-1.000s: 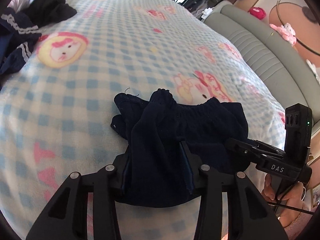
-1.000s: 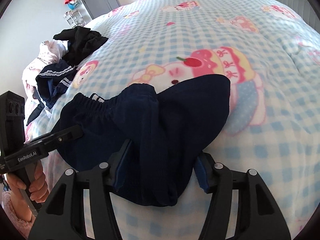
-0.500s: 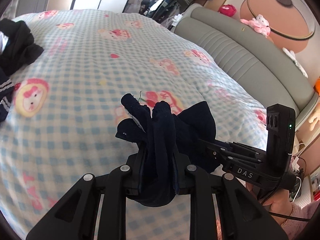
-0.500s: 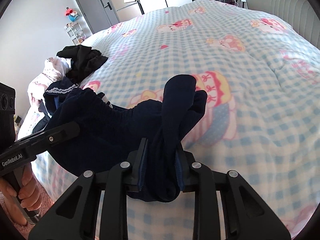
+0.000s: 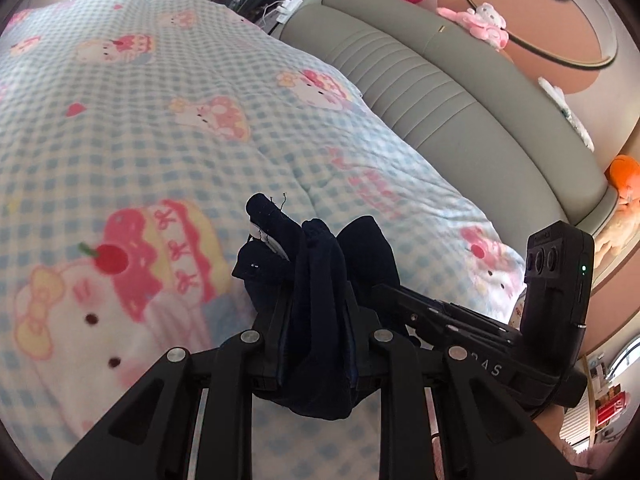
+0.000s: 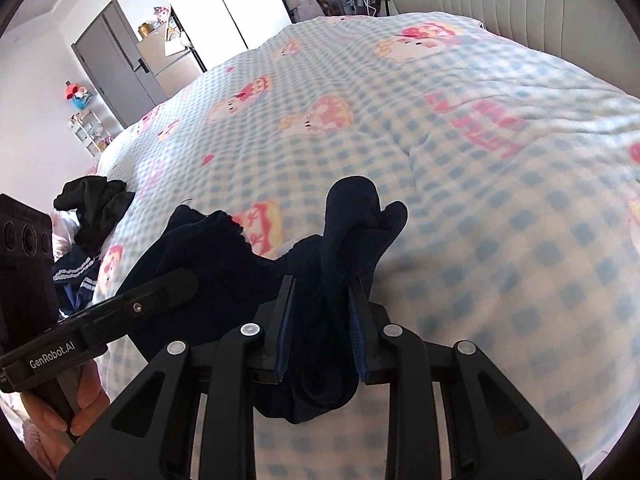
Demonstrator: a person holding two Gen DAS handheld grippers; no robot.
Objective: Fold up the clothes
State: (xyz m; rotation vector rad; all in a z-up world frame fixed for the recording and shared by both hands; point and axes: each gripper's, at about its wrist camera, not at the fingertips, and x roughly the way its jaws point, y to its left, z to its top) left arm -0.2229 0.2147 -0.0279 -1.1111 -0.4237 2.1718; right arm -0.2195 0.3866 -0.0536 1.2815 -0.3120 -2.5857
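Note:
A dark navy garment (image 5: 316, 280) with an elastic waistband is held up above the bed between both grippers. My left gripper (image 5: 314, 308) is shut on one bunched corner of it. My right gripper (image 6: 322, 296) is shut on the other bunched corner (image 6: 356, 232). The cloth hangs between them, with the waistband edge (image 6: 208, 232) to the left in the right wrist view. The right gripper's body (image 5: 556, 300) shows at the right of the left wrist view, and the left gripper's body (image 6: 100, 320) at the left of the right wrist view.
The bed has a blue-and-white checked blanket (image 5: 140, 128) with pink cartoon prints. A grey padded headboard (image 5: 460, 104) runs along its right side. A pile of dark and striped clothes (image 6: 92, 216) lies at the bed's far left edge. A grey door (image 6: 116, 72) stands beyond.
Both grippers closed on the navy garment and lifted it off the blanket. They swung toward the headboard side, and the cloth now hangs bunched between them.

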